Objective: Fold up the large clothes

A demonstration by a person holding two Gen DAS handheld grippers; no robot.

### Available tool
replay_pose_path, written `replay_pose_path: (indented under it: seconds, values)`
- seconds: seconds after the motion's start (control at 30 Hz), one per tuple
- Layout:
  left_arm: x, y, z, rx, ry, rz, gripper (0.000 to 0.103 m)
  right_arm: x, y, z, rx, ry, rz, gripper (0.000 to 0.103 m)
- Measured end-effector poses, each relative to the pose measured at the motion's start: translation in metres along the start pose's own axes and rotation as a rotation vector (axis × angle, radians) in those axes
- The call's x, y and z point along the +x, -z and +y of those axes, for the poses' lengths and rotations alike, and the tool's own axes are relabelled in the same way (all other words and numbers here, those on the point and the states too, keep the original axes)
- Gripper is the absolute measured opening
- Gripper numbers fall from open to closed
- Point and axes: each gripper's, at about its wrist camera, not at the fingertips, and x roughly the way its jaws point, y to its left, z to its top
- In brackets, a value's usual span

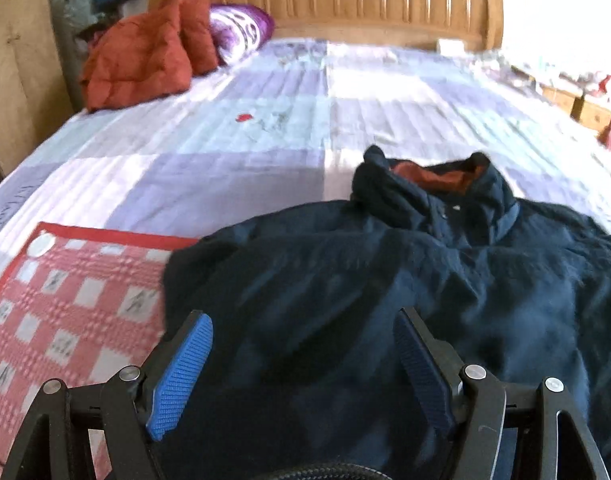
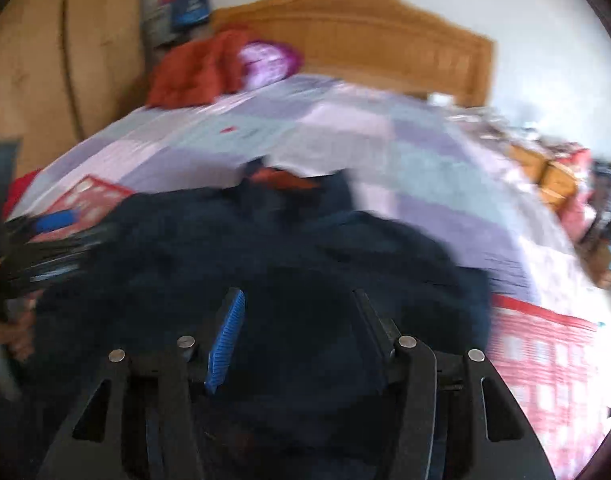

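The dark navy quilted jacket with a rust-red collar lining [image 1: 405, 280] lies bunched on the pale lilac-and-grey checked bedsheet [image 1: 265, 128], directly beneath and ahead of both tongs, its collar at the far end. To fold it well, I judge the body should be spread flat first, then each side pinched at a single layer near hem and shoulder and carried over evenly. The left gripper [image 1: 305, 368] hovers wide open over the cloth, nothing pinched between its blue ribbed pads. The right gripper [image 2: 301, 344] stands roughly half open above the jacket, apparently empty, though blur hides contact. A red-and-white checked cloth [image 1: 65, 300] lies left of the left tongs.
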Motion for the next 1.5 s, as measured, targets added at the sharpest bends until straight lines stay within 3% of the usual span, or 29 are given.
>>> replay_pose_path:
  seconds: [0.1, 0.13, 0.2, 0.23, 0.27, 0.3, 0.37, 0.43, 0.47, 0.53, 0.6, 0.67, 0.77, 0.87, 1.1, 1.17, 1.2, 1.27, 1.3, 1.37, 1.43, 1.5]
  values:
    - [0.048, 0.0, 0.002, 0.011, -0.038, 0.139, 0.089, 0.05, 0.003, 0.019, -0.049, 0.014, 0.117, 0.057]
    - [0.064, 0.007, 0.01, -0.008, -0.024, 0.182, 0.096, 0.066, 0.008, 0.007, -0.032, 0.046, 0.155, 0.057]
    - [0.071, 0.015, 0.025, -0.049, -0.001, 0.188, 0.102, 0.074, 0.017, -0.035, 0.056, 0.066, 0.142, 0.056]
    - [0.069, 0.017, 0.032, -0.07, 0.003, 0.183, 0.103, 0.072, 0.022, -0.06, 0.112, 0.098, 0.133, 0.047]
    - [0.068, 0.019, 0.036, -0.083, 0.007, 0.18, 0.103, 0.068, 0.028, -0.092, 0.189, 0.077, 0.121, 0.008]
    - [0.065, 0.021, 0.04, -0.091, 0.013, 0.174, 0.103, 0.068, 0.032, -0.11, 0.225, 0.052, 0.136, 0.0]
    - [0.055, 0.022, 0.043, -0.085, -0.009, 0.151, 0.103, 0.067, 0.036, -0.126, 0.233, -0.012, 0.151, 0.0]
    - [0.048, 0.017, 0.041, -0.069, -0.017, 0.126, 0.102, 0.063, 0.031, -0.11, 0.118, 0.096, 0.147, 0.0]
    - [0.045, 0.013, 0.039, -0.06, -0.022, 0.111, 0.102, 0.059, 0.029, -0.102, 0.086, 0.121, 0.14, 0.006]
    - [0.043, 0.001, 0.034, -0.031, -0.039, 0.079, 0.102, 0.052, 0.023, -0.081, 0.038, 0.131, 0.096, 0.007]
    - [0.051, -0.01, 0.025, 0.002, -0.084, 0.097, 0.102, 0.052, 0.02, -0.062, -0.007, 0.126, 0.076, 0.007]
    - [0.069, -0.013, 0.021, 0.017, -0.088, 0.158, 0.102, 0.065, 0.017, -0.053, -0.037, 0.144, 0.117, 0.015]
    - [0.087, -0.008, 0.023, -0.002, -0.071, 0.23, 0.103, 0.081, 0.024, -0.076, 0.03, 0.136, 0.154, 0.015]
    - [0.089, -0.007, 0.025, -0.018, -0.063, 0.242, 0.103, 0.076, 0.03, -0.107, 0.115, 0.072, 0.147, 0.0]
    - [0.09, -0.004, 0.024, -0.006, -0.061, 0.249, 0.103, 0.052, 0.036, -0.128, 0.14, 0.133, 0.127, 0.0]
    - [0.089, -0.005, 0.025, -0.007, -0.058, 0.257, 0.103, 0.041, 0.036, -0.135, 0.201, 0.158, 0.113, 0.0]
    - [0.088, -0.007, 0.025, -0.012, -0.061, 0.263, 0.103, 0.034, 0.034, -0.137, 0.246, 0.19, 0.103, 0.002]
    - [0.076, -0.015, 0.023, -0.038, -0.059, 0.221, 0.103, 0.021, 0.024, -0.126, 0.269, 0.23, 0.052, 0.018]
    - [0.065, -0.02, 0.021, -0.056, -0.028, 0.176, 0.103, 0.017, 0.019, -0.118, 0.262, 0.21, 0.023, 0.024]
    - [0.049, -0.031, 0.008, -0.035, 0.004, 0.091, 0.103, 0.017, 0.002, -0.086, 0.194, 0.15, -0.023, 0.057]
    - [0.056, -0.039, -0.01, 0.026, 0.004, 0.112, 0.103, 0.034, -0.014, -0.043, 0.059, 0.101, -0.013, 0.067]
    - [0.073, -0.041, -0.015, 0.042, 0.009, 0.182, 0.103, 0.058, -0.023, -0.016, -0.009, 0.044, 0.06, 0.067]
